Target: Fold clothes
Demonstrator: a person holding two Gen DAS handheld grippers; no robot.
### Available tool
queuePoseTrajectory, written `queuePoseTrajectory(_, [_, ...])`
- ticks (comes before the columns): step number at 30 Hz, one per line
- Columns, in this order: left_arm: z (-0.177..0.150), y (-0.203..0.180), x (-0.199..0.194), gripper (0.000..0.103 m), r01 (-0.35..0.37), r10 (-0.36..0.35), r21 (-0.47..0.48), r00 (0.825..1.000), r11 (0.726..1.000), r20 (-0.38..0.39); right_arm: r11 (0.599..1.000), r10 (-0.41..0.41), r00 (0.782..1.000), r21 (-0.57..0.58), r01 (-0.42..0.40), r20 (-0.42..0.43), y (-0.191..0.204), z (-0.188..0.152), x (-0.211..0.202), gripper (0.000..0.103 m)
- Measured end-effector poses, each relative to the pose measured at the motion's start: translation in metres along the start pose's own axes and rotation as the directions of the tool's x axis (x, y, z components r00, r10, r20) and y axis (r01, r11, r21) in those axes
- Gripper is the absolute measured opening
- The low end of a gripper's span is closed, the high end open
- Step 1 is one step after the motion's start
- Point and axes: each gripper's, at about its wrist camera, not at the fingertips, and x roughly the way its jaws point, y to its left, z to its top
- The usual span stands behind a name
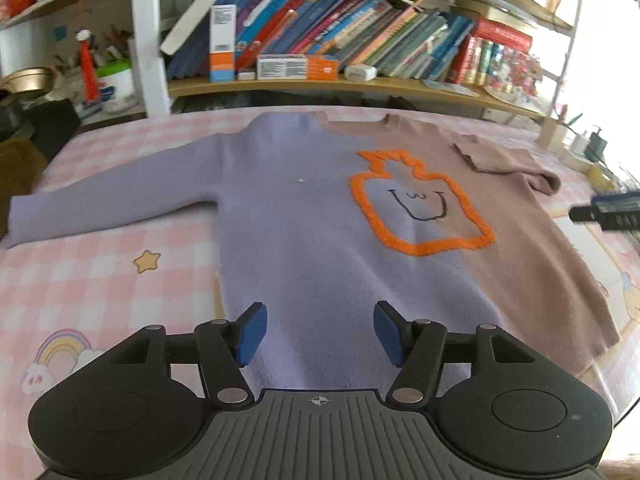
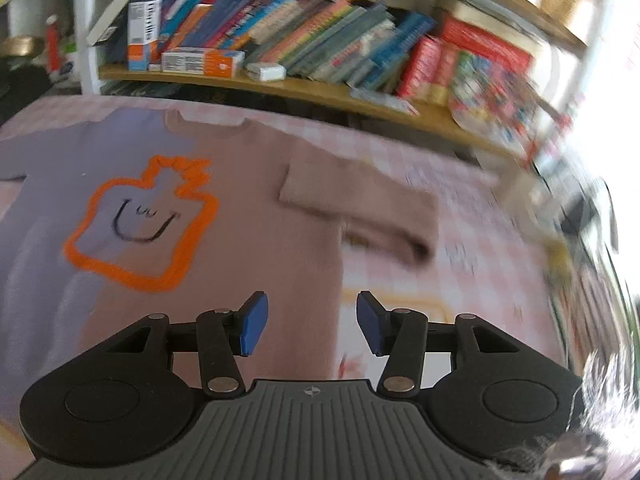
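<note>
Behind the work surface we see a wooden bookshelf [image 1: 320,84] packed with leaning books [image 1: 340,28], a few orange-and-white boxes [image 1: 298,67] lying along its edge. In front of it a table is covered with a pink checked cloth [image 1: 100,272] printed with a star and a rainbow. On that cloth a sweater [image 1: 300,220] lies flat, front up, neck toward the shelf: its one half is lilac, its other half brownish pink, and an orange outlined figure with a small drawn face [image 1: 420,204] sits across the seam. The lilac sleeve [image 1: 100,204] stretches straight out to the side, while the brown sleeve [image 1: 504,160] is folded in over the shoulder (its cuff lies on the chest panel). Our left gripper [image 1: 320,332] hangs above the lilac hem, its blue pads [image 1: 252,332] spread apart with nothing between them and clear of the fabric. Our right gripper [image 2: 312,326] is over the brown side edge of the sweater, where fabric meets cloth; its jaws also stand apart and empty. The right wrist view is smeared with motion blur, most strongly toward its right side, so we cannot make out the objects there.
</note>
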Motion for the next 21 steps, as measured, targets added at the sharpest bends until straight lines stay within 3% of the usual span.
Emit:
queuePoseTrajectory(8, [-0.018,-0.043,-0.016,0.061,-0.139,0.137,-0.05,0.99,0.989,-0.028,0.962,0.14,0.99,-0.239,-0.134,0.01,-0.008,0.048,0.081,0.041])
queuePoseTrajectory(17, [-0.043,-0.066,-0.041,0.061,-0.307,0.297,-0.186,0.952,0.933,-0.077,0.918,0.253,0.964,-0.294,-0.265,-0.08,-0.012,0.075,0.144,0.035])
queuePoseTrajectory(19, [-0.045,-0.067,-0.044,0.061,-0.328,0.317,-0.208,0.945,0.922,-0.086,0.915,0.295,0.95,-0.255,-0.311,-0.101,-0.017,0.079,0.148,0.023])
queuePoseTrajectory(21, [-0.043,-0.069,-0.045,0.061,-0.337,0.326,-0.218,0.941,0.916,-0.088,0.921,0.289,0.952,-0.241,-0.305,-0.101,-0.023,0.082,0.149,0.008])
